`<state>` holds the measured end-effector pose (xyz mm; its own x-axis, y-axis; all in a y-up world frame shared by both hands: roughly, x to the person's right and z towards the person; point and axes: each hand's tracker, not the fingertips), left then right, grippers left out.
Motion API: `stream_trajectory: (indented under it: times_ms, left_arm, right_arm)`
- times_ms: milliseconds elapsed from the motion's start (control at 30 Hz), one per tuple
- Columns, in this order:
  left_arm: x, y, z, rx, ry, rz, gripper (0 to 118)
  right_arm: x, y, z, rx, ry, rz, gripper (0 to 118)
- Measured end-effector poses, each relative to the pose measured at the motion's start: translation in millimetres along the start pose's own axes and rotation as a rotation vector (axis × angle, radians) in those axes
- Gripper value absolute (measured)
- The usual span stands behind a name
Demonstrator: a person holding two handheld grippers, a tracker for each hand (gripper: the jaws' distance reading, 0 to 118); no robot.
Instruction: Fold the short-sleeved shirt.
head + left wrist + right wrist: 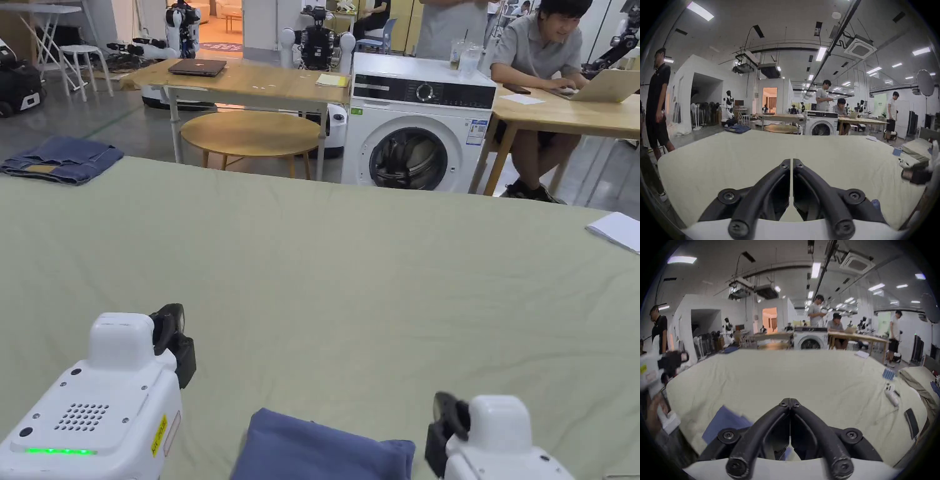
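The blue short-sleeved shirt [322,447] lies in a compact folded bundle at the near edge of the pale green cover [350,275]. My left gripper [172,337] hovers to the shirt's left, above the cover, with its jaws shut on nothing [791,162]. To the right of the shirt is my right gripper [445,422], its jaws also closed and empty [790,401]. In the right gripper view the shirt [726,421] shows just left of the jaws, and the left gripper [672,360] is held up at the far left.
Folded blue jeans [59,159] rest at the cover's far left corner and a white sheet [615,231] at its right edge. Beyond stand a washing machine [415,125], a round wooden table [250,134] and a person at a desk [544,50]. Small items [890,394] lie to the right.
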<state>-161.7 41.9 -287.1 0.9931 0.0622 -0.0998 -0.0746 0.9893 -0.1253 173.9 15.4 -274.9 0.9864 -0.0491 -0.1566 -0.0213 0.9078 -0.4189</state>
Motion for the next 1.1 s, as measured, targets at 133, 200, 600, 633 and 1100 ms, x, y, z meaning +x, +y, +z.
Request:
stream_trajectory:
  times_ms: [133, 200, 600, 633, 1100]
  left_arm:
    - [-4, -8, -1, -0.066, -0.024, -0.010, 0]
    - [-6, -14, 0, -0.091, -0.039, -0.012, 0]
    - [-44, -51, 0, -0.412, -0.196, 0.146, 0]
    - [-50, -53, -4, -0.456, -0.217, 0.173, 0]
    - [-92, -82, -82, -0.996, -0.733, 0.604, 58]
  right_arm:
    - [-18, -33, -10, -0.122, 0.089, 0.061, 0]
    - [-28, -43, -21, -0.167, 0.089, 0.094, 0]
    - [-31, -56, -84, -0.292, -0.014, 0.056, 0]
    - [-32, -56, -85, -0.294, -0.017, 0.065, 0]
    - [-25, -53, -81, -0.314, 0.007, 0.065, 0]
